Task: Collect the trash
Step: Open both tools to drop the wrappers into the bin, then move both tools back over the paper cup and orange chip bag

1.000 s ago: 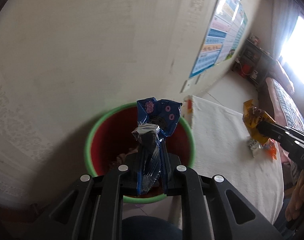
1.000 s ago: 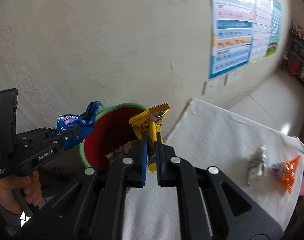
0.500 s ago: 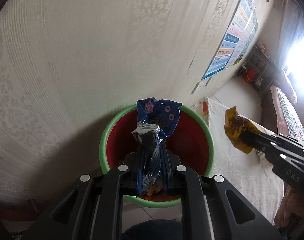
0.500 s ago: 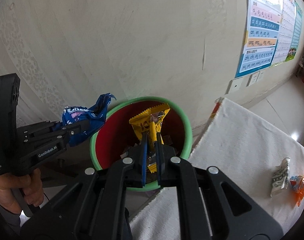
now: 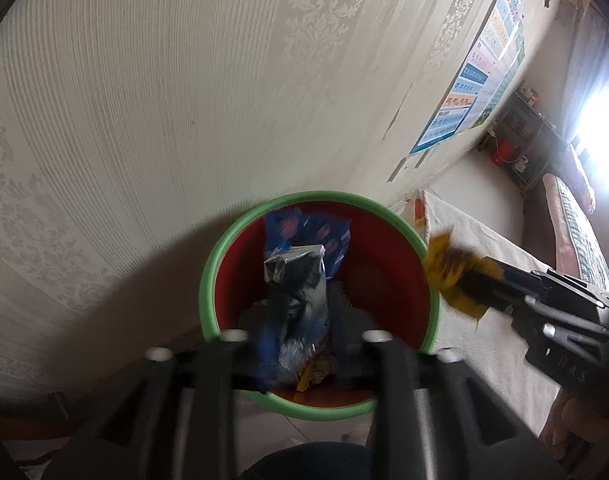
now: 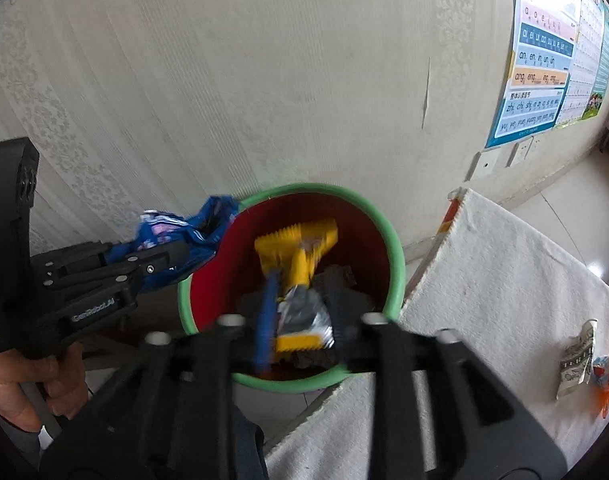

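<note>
While both wrappers hung over the green-rimmed red plastic bin [image 6: 396, 264], my left hand-held gripper [image 5: 300, 320] clenched the crinkled blue foil wrapper [image 5: 304, 236] and my right hand-held gripper [image 6: 300, 320] the yellow serrated-edge snack wrapper [image 6: 296, 244]; letting go squarely above the opening seemed wisest.

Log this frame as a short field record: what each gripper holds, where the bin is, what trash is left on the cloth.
left gripper: shut on blue wrapper, over the bin
right gripper: shut on yellow wrapper, over the bin
bin: green rim, red inside, trash already in it, against the wall
cloth: white wrapper and orange wrapper lying on it
</note>
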Demonstrator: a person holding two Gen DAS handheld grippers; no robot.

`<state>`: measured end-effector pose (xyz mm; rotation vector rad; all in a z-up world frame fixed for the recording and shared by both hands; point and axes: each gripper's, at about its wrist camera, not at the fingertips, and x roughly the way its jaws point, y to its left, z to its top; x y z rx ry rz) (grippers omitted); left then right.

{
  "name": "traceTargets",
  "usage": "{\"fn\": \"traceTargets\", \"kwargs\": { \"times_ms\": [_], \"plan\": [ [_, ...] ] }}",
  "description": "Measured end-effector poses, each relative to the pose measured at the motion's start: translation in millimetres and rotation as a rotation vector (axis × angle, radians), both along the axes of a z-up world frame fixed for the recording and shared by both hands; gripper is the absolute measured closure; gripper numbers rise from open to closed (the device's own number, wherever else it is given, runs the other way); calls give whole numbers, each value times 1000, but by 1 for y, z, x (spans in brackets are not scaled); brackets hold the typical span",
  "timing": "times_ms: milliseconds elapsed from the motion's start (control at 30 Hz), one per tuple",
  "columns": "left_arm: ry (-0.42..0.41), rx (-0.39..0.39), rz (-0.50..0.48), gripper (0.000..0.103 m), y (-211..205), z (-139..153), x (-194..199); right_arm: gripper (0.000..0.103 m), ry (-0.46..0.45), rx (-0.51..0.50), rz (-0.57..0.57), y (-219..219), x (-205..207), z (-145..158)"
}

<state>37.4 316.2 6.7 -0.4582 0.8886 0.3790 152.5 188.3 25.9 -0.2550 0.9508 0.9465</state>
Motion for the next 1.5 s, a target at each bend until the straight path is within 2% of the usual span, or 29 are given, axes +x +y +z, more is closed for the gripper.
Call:
{"fn": "traceTargets", "kwargs": {
  "times_ms": [33, 100, 200, 300, 400, 633, 1233, 1500],
  "plan": [
    [-5, -4, 1, 50, -1, 0, 0, 50, -7, -7, -7, -1, 0, 0],
    [-9, 2, 8, 38, -2, 1, -1, 47, -15, -9, -12, -4, -1, 1],
    [-16, 1, 18, 29, -5, 4, -2, 38, -24, -5, -27, -11, -1, 5],
    [-25, 13, 22, 15, -9, 10, -4, 30, -41, 1, -45, -22, -1, 12],
    [-34, 33, 12, 9, -20, 17, -4, 21, -60, 10, -72, -38, -1, 21],
    [-52, 66, -37, 8, -63, 35, 0, 11, -92, 24, -144, -90, -12, 37],
    [-88, 100, -346, 8, -243, 67, 49, 9, -128, 43, -508, -313, -2, 55],
    [-84, 95, -437, 8, -303, 69, 83, 8, -124, 34, -632, -393, 17, 50]
  ]
}}
